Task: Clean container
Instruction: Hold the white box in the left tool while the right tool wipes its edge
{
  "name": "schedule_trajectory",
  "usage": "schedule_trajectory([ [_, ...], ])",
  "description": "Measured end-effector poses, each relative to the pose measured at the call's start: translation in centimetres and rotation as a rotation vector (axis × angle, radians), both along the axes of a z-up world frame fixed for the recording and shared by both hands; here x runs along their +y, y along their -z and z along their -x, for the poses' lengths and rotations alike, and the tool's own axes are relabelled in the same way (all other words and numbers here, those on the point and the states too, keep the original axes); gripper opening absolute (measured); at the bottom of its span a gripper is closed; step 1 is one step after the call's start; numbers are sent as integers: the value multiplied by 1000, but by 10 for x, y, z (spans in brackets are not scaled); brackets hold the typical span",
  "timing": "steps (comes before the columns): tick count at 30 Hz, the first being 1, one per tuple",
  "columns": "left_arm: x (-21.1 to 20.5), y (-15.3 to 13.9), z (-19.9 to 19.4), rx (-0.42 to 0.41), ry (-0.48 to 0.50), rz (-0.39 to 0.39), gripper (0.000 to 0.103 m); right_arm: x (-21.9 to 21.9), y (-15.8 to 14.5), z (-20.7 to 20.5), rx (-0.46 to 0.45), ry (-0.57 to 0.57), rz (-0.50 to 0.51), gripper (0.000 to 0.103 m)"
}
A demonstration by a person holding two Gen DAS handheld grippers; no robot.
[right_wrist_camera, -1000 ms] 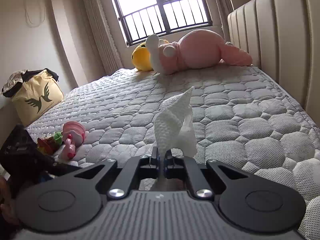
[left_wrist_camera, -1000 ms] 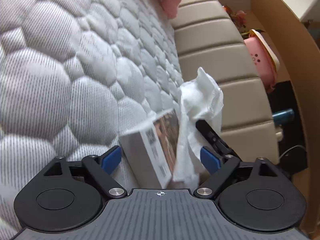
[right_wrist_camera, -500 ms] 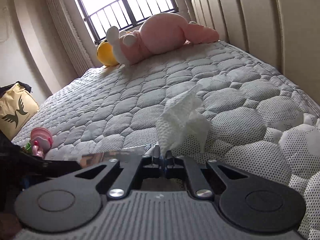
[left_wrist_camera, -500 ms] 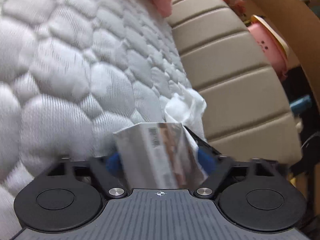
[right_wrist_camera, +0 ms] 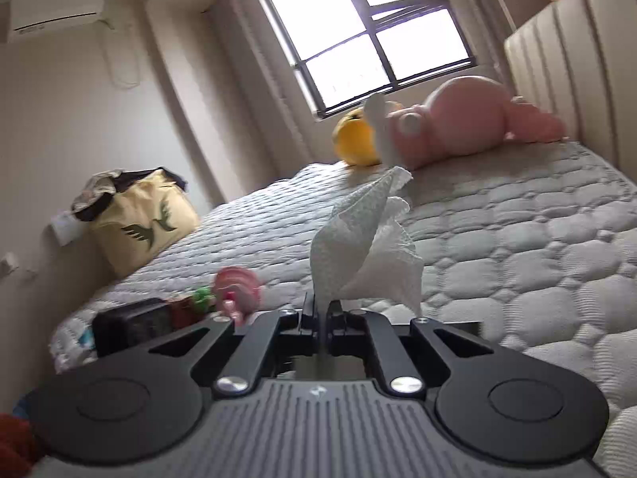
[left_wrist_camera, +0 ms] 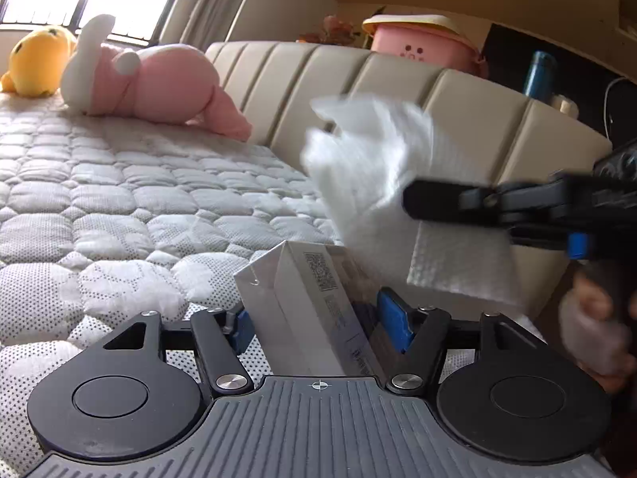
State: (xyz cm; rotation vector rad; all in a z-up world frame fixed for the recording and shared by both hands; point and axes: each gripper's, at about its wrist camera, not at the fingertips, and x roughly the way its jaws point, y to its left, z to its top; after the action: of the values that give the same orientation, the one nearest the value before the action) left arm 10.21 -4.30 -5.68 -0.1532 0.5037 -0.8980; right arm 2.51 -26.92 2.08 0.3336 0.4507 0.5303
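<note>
The left gripper [left_wrist_camera: 314,324] is held low over the mattress [left_wrist_camera: 119,207], pointing toward the headboard [left_wrist_camera: 398,91]. Its blue pads [left_wrist_camera: 392,324] are clamped on a white box [left_wrist_camera: 302,310], which stands tilted between them, a printed code on its upper face. The right gripper [left_wrist_camera: 414,201] is seen in the left wrist view entering from the right edge, roughly level, above and to the right of the box. A hand [left_wrist_camera: 593,322] is blurred below it.

In the right wrist view the right gripper [right_wrist_camera: 320,314] is shown with fingers drawn together, pinching a white tissue [right_wrist_camera: 366,247] that stands up from the fingertips. In the left wrist view the tissue [left_wrist_camera: 382,183] hangs just above the box's far end; whether the two touch cannot be told, owing to blur.

Open mattress lies to the left of the box. The headboard bounds the far and right sides. A pink plush [left_wrist_camera: 159,83] and a yellow plush [left_wrist_camera: 36,59] lie well apart, near the window [right_wrist_camera: 366,36]. Small toys [right_wrist_camera: 235,290] and a yellow bag [right_wrist_camera: 143,219] sit at the bed's left edge.
</note>
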Motion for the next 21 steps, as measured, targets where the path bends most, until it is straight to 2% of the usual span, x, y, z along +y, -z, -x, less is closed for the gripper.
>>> schedule_trajectory([
  [3,2,1,-2,7,1,-1,72,17,5,-8,29,-49,20,5],
  [7,6,2,-3,17,-2,2,73,2,22,-23,122,44,38,6],
  [10,7,3,-4,22,0,3,73,-19,30,-22,148,132,61,5],
  [15,8,4,-4,20,-1,5,73,-46,40,-6,182,274,155,5],
  [21,9,3,-7,33,-31,2,74,-54,59,22,266,187,63,5],
])
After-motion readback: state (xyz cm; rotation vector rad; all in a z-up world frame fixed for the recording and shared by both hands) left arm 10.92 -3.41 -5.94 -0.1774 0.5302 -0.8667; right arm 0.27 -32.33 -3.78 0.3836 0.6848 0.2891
